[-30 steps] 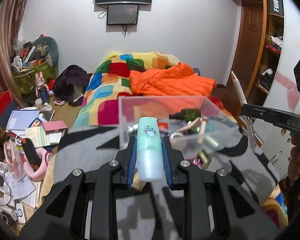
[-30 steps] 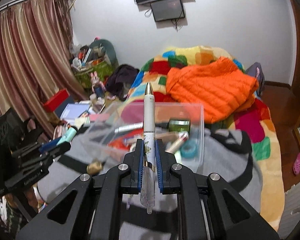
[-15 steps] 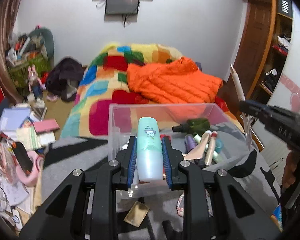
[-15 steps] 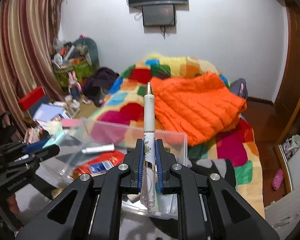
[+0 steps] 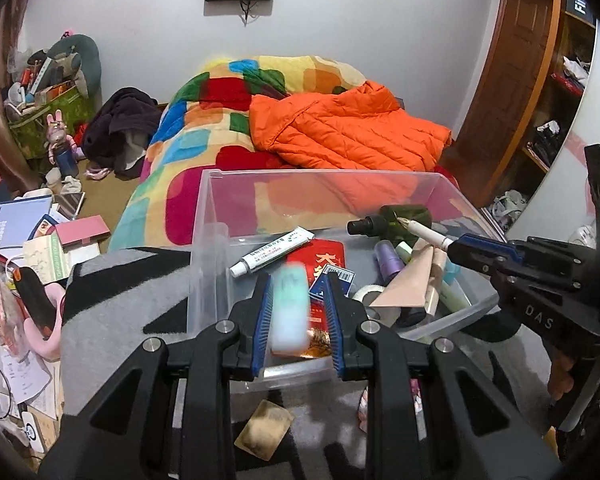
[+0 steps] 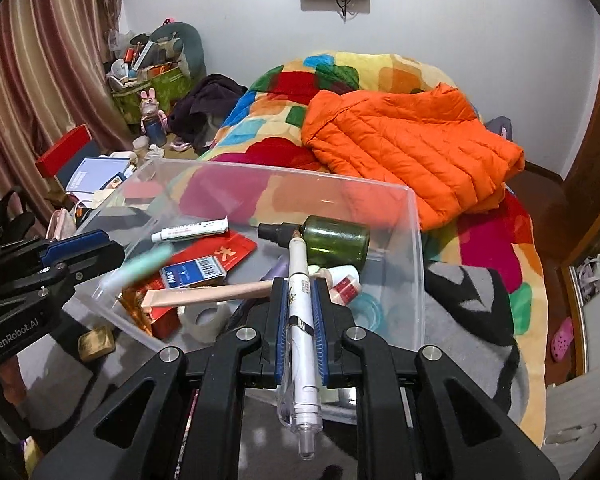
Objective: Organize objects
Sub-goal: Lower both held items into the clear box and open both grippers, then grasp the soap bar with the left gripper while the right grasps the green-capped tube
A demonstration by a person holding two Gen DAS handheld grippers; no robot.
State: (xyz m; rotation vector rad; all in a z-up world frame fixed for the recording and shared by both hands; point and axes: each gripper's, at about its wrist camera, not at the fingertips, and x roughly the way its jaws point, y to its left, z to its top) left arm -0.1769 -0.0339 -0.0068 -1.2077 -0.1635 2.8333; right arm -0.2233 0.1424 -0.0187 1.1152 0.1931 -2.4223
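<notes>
I've both tongs over the clear bin [image 5: 440, 188]: left tongs [image 5: 298, 312] released, tube [image 5: 289, 312] dropping; right tongs [image 6: 300, 316] clenched on pen [image 6: 302, 320]. Next, release it inside.

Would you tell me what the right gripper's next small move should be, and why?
Probably the right gripper should open its fingers and drop the pen: the pen already points down into the clear bin, its tip near the green bottle lying inside.
</notes>
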